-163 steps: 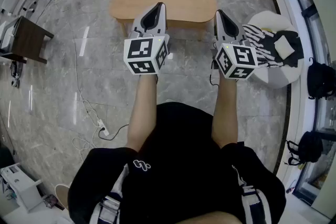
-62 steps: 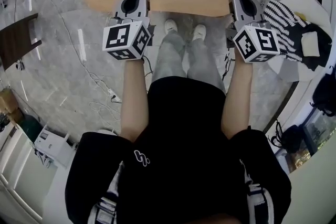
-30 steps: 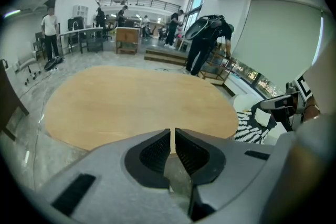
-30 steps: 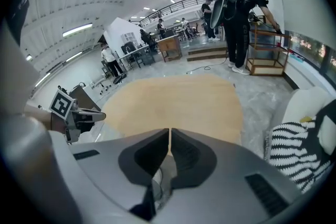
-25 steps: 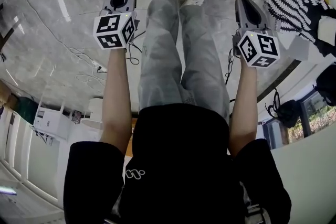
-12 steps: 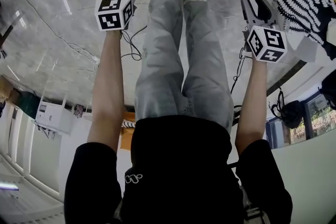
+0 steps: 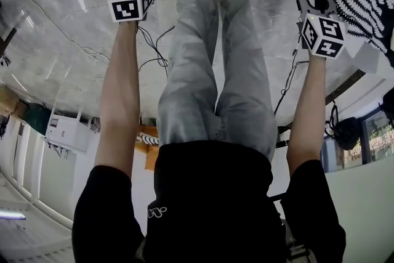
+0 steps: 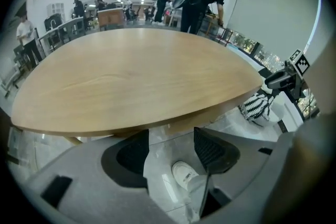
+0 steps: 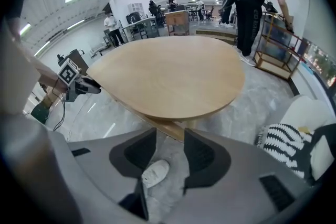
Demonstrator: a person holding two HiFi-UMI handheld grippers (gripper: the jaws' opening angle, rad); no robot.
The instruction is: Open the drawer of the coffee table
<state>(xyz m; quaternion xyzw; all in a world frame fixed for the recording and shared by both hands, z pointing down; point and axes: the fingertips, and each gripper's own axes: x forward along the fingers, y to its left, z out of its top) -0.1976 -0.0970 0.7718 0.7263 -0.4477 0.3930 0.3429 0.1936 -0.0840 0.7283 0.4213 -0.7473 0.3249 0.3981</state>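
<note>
While low at the table edge, opening jaws on left gripper and right gripper, both empty, likely to seize the drawer beneath.

The head view looks steeply down; both gripper views face the same table closely, low beside its edge.
</note>
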